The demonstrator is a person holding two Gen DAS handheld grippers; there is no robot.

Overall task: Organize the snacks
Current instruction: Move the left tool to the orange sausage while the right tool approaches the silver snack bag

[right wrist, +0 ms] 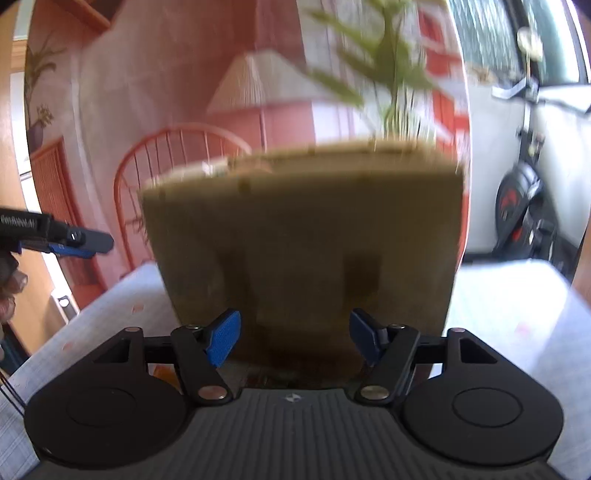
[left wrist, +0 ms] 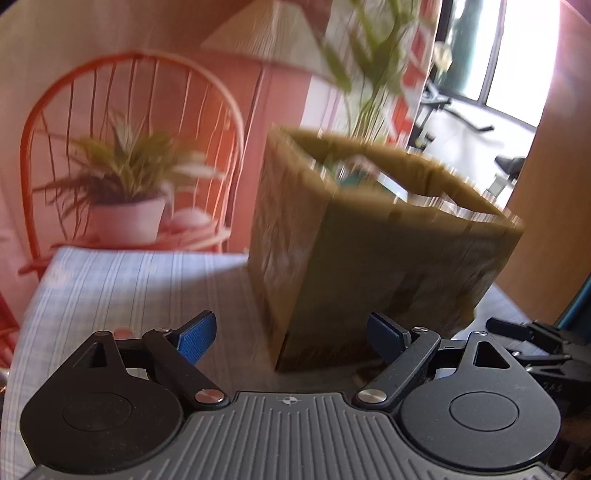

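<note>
Our left gripper (left wrist: 291,334) and right gripper (right wrist: 295,339) both gape empty near the olive basket (left wrist: 388,258) on the striped tablecloth (left wrist: 129,288). Only the left view looks inside, its contents blurred.

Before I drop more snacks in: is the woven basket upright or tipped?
Upright: the woven basket stands on the tablecloth with its open rim facing up. Something lies inside; blur hides what.

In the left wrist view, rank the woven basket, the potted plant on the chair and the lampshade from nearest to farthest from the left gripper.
From the left gripper:
1. Woven basket, just ahead on the table, right of centre.
2. Potted plant, on the red chair beyond the table, to the left.
3. Lampshade, top of the view, by the back wall.
</note>
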